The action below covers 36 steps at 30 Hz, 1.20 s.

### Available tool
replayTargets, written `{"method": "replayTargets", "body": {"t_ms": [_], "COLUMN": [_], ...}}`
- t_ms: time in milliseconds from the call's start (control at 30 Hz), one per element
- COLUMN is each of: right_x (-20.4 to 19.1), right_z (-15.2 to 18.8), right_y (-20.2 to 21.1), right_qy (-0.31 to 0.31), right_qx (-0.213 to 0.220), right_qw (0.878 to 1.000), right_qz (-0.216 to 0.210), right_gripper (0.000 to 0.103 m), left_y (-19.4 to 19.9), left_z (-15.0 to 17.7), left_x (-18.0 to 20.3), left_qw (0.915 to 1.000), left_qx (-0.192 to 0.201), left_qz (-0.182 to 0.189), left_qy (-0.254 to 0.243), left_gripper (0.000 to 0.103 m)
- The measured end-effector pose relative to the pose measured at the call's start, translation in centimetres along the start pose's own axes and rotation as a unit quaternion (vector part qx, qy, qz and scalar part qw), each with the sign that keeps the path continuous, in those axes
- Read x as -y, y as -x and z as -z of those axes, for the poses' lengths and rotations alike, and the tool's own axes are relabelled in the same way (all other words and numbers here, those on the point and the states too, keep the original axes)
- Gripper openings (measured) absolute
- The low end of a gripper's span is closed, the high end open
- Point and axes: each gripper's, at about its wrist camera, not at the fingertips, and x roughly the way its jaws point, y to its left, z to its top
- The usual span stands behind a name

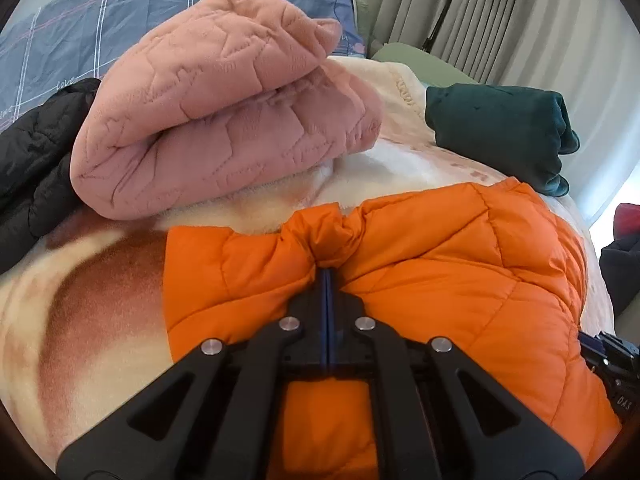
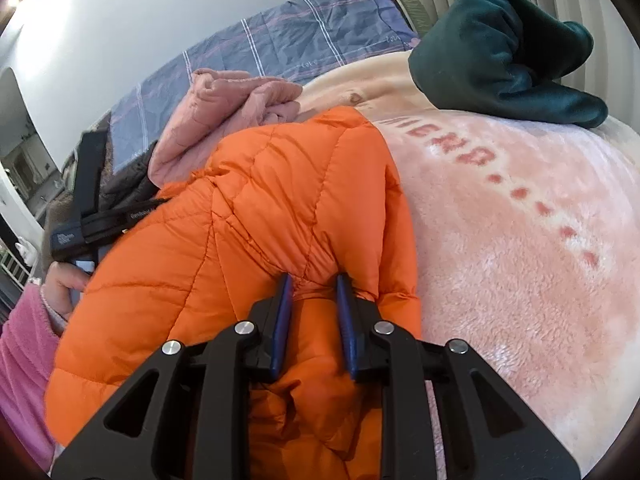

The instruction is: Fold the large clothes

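Both grippers, left (image 1: pixel 327 270) and right (image 2: pixel 314 280), clamped on orange jacket (image 1: pixel 440 264), pinched folds hidden.

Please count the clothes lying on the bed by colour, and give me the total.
Orange: 1, puffer jacket
Pink: 1, folded quilted garment
Dark green: 1, folded garment
Black: 1, quilted jacket
Total: 4

The left tongs (image 1: pixel 328 270) are seen closed tight on a bunched fold of the orange quilted jacket (image 1: pixel 440 264), which is spread over a cream and brown fleece blanket (image 1: pixel 80 304) on the bed. A folded pink quilted garment (image 1: pixel 224 120) is laid beyond it, a black padded garment (image 1: pixel 36 160) at the left, and a dark green garment (image 1: pixel 504 124) at the right. Grey curtains (image 1: pixel 480 12) are hung behind.
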Motion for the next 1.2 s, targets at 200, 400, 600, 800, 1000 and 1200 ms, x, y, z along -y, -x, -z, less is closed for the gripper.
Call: {"method": "replayTargets", "body": {"t_ms": [200,400,600,800,1000,1200], "right_x": [-1.8,-1.3,-1.6,-1.5,-1.3,-1.3], "right_z": [0.2,0.3,0.3,0.3,0.3,0.3], "right_y": [0.3,0.1,-0.1,-0.1,-0.2,-0.2], "right_qy": [0.041,0.038,0.042,0.036,0.035,0.036], "right_qx": [0.009,0.009,0.007,0.007,0.005,0.006], "right_qw": [0.998,0.998,0.997,0.998,0.998,0.998], "right_qz": [0.054,0.05,0.058,0.051,0.045,0.046], "right_gripper": [0.024,0.024,0.024,0.024,0.025,0.025], "left_y": [0.6,2.0,3.7,9.8,10.3,11.3], "left_z": [0.1,0.5,0.0,2.2,8.3,8.9], "left_x": [0.4,0.5,2.4,7.1,9.9,9.0], "left_qw": [0.9997,0.9989,0.9981,0.9919,0.981,0.9879], "left_qx": [-0.003,0.03,0.023,0.019,0.0,0.01], "left_qz": [-0.022,-0.037,-0.051,0.06,0.023,0.031], "left_qy": [0.0,-0.002,-0.025,-0.11,-0.192,-0.152], "left_gripper": [0.003,0.003,0.002,0.012,0.03,0.029]}}
